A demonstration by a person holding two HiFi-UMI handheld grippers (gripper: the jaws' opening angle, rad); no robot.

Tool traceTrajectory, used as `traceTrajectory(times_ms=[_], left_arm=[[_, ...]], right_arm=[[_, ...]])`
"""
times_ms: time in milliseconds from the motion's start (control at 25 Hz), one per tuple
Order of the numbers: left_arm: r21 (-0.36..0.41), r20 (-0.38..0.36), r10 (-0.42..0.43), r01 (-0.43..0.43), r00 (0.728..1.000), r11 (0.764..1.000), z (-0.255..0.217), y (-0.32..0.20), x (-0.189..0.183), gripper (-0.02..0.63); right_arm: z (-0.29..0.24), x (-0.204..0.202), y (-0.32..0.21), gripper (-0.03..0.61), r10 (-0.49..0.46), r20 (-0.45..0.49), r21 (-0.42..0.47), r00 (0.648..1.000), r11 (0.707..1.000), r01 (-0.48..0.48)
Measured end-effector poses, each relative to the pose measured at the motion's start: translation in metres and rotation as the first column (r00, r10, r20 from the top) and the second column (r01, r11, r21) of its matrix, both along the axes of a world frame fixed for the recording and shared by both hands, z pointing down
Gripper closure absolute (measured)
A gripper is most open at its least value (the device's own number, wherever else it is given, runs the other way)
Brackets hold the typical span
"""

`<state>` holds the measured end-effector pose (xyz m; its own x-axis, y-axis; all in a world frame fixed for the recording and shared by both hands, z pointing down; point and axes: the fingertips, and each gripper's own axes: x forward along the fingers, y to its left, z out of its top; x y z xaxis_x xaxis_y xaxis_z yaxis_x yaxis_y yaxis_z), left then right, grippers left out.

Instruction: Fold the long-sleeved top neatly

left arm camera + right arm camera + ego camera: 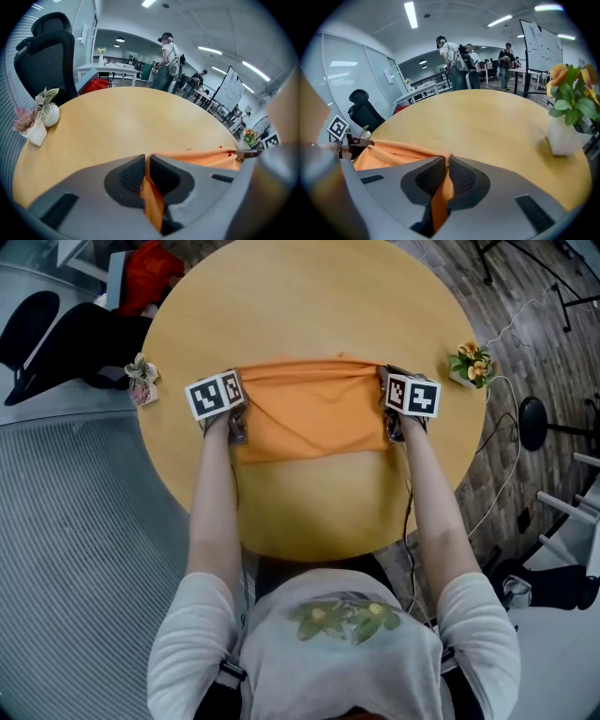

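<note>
An orange long-sleeved top (314, 413) lies folded into a rectangle on the round wooden table (309, 306). My left gripper (240, 390) is shut on the top's far left corner, and orange cloth (151, 199) shows pinched between its jaws. At the far right corner, my right gripper (382, 382) is shut on the cloth (440, 201) too. The far edge of the top (393, 152) is stretched between both grippers, slightly gathered. The near edge rests flat on the table.
A small white pot with a pale flower (141, 379) stands at the table's left edge, a pot of orange flowers (472, 364) at its right edge. A black chair (56, 348) and red item (150, 273) lie beyond. People stand in the far background (166, 61).
</note>
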<state>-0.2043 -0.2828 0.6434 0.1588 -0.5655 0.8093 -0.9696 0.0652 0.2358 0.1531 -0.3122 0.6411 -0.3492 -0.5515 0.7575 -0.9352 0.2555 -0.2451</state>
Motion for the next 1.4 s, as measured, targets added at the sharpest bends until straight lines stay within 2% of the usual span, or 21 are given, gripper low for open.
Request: traceTrajectory(times_ms=[120,200,360,480,640,800,920,1040,1200,1400], left_arm=[[0.016,-0.041,0.021,-0.021,0.999,1.0,-0.009,0.001,0.003,0.554],[0.042,-0.077,0.047,-0.044,0.996,0.998,-0.024,0.003,0.005,0.519],[0.12,-0.128,0.084,-0.069,0.988,0.99,-0.063,0.024,0.01,0.46],[0.139,-0.189,0.07,-0.044,0.979,0.989,-0.078,0.055,0.014,0.448],[0.11,-0.295,0.028,0.004,0.955,0.994,-0.076,0.077,0.018,0.448],[0.073,-0.272,-0.024,0.045,0.962,0.996,-0.076,0.054,0.007,0.449],[0.115,-0.262,0.009,0.021,0.965,0.993,-0.096,0.049,0.016,0.45],[0.147,-0.229,0.067,-0.033,0.971,0.989,-0.101,0.071,0.029,0.451],[0.108,-0.176,0.117,-0.099,0.977,0.989,-0.078,0.118,0.043,0.451],[0.077,-0.175,0.161,-0.149,0.971,0.986,-0.065,0.163,0.061,0.451]], right_arm=[[-0.01,0.0,0.002,0.531,0.001,0.068,-0.018,0.998,1.0,0.0],[-0.026,0.0,0.003,0.429,0.008,0.131,-0.002,0.991,1.0,-0.008],[-0.056,0.006,0.024,0.408,0.026,0.213,0.034,0.977,0.999,-0.034],[-0.062,0.013,0.055,0.408,0.04,0.211,0.031,0.977,0.998,-0.048],[-0.05,0.021,0.102,0.408,0.065,0.163,-0.025,0.984,0.998,-0.062],[-0.033,0.023,0.134,0.392,0.1,0.133,-0.1,0.986,0.991,-0.087],[-0.026,0.026,0.146,0.351,0.149,0.141,-0.133,0.979,0.982,-0.13],[-0.021,0.03,0.153,0.35,0.194,0.157,-0.149,0.968,0.974,-0.171],[-0.01,0.027,0.165,0.341,0.241,0.186,-0.188,0.953,0.96,-0.207],[-0.007,0.027,0.162,0.339,0.327,0.269,-0.21,0.906,0.938,-0.276]])
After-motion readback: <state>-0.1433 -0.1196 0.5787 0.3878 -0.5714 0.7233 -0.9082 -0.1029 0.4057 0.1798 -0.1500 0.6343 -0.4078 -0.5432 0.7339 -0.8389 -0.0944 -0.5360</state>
